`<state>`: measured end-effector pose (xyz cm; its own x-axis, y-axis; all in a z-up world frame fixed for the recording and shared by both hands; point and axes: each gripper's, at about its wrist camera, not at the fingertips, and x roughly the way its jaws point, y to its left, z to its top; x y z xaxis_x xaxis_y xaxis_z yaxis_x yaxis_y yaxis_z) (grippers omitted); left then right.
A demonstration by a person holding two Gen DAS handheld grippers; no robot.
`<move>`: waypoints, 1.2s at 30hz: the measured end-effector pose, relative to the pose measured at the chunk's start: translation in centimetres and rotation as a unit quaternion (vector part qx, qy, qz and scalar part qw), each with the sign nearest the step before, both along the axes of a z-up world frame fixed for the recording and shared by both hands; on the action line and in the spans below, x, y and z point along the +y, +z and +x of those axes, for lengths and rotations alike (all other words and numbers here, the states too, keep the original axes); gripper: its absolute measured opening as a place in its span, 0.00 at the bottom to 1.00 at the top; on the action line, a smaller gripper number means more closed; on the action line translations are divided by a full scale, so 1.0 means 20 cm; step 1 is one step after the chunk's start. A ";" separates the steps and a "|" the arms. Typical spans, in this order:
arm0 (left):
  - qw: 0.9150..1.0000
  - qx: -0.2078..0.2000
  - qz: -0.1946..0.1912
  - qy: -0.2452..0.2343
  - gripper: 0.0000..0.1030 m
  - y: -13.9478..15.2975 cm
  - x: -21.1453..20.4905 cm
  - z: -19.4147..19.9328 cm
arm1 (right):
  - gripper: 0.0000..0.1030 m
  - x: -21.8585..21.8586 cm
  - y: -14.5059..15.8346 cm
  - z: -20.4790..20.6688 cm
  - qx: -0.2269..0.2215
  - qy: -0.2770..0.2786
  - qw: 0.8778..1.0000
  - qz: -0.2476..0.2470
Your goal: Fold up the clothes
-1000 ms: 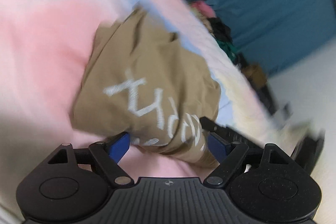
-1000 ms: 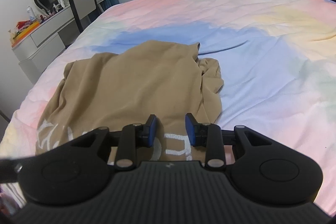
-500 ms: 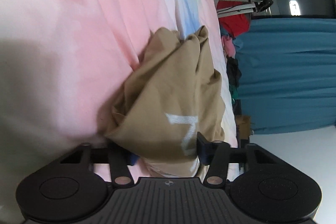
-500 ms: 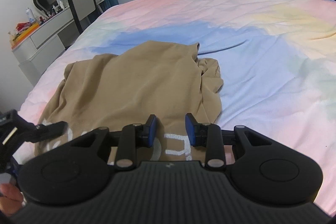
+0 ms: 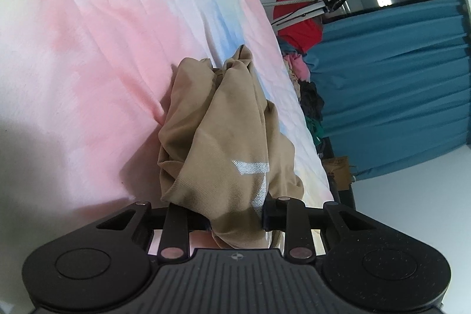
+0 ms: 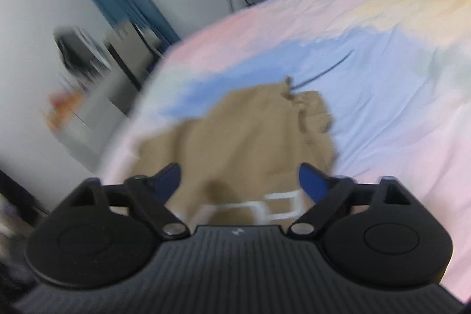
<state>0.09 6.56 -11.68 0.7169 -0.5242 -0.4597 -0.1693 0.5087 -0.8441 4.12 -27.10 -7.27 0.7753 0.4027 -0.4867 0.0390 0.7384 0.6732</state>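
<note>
- Left wrist view: the left hand-held gripper (image 5: 235,215) is pinching a bunched fold of the tan garment (image 5: 226,137), whose cloth fills the gap between its fingers. The rest of the garment trails forward from the fingers onto the pastel bed (image 5: 88,49). Beyond it to the right hang blue curtains (image 5: 397,84).
- Right wrist view, blurred: the right hand-held gripper (image 6: 240,180) is spread wide, holding nothing. The tan garment (image 6: 250,131) lies on the bed (image 6: 397,78) just ahead of and beneath the fingers, white lettering nearest them.
</note>
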 end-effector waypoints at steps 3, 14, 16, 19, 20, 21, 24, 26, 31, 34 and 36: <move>1.000 -0.001 0.000 0.000 0.29 0.00 0.02 0.00 | 0.87 -0.02 -0.04 -0.04 0.030 0.025 0.993 0.107; 0.998 -0.020 -0.056 0.015 0.28 -0.03 0.04 -0.01 | 0.88 0.06 -0.38 0.01 0.139 0.030 0.945 0.293; 0.997 -0.025 -0.070 0.019 0.28 -0.04 0.04 -0.02 | 0.87 0.03 -0.42 0.03 0.135 0.004 0.939 0.316; 0.996 -0.025 -0.081 0.022 0.28 -0.06 0.05 -0.01 | 0.86 -0.01 -0.44 0.02 0.120 -0.044 0.938 0.322; 0.996 -0.023 -0.082 0.022 0.28 -0.06 0.05 -0.01 | 0.82 -0.03 -0.45 0.01 0.116 -0.060 0.937 0.325; 0.996 -0.022 -0.083 0.023 0.28 -0.06 0.05 -0.01 | 0.78 -0.04 -0.45 0.00 0.116 -0.069 0.937 0.324; 0.997 -0.017 -0.079 0.022 0.29 -0.06 0.05 -0.02 | 0.56 -0.04 -0.45 -0.02 0.122 -0.089 0.940 0.307; 0.997 -0.010 -0.072 0.020 0.29 -0.07 0.05 -0.02 | 0.43 -0.03 -0.45 -0.03 0.129 -0.095 0.946 0.281; 0.998 0.016 -0.061 0.018 0.36 -0.10 0.05 0.00 | 0.30 0.00 -0.39 -0.02 0.113 -0.094 0.959 0.243; 0.997 0.028 -0.063 0.019 0.49 -0.12 0.06 0.02 | 0.28 -0.01 -0.36 -0.04 0.099 -0.093 0.965 0.226; 0.997 0.033 -0.065 0.020 0.54 -0.13 0.06 0.04 | 0.27 -0.03 -0.35 -0.04 0.089 -0.090 0.968 0.215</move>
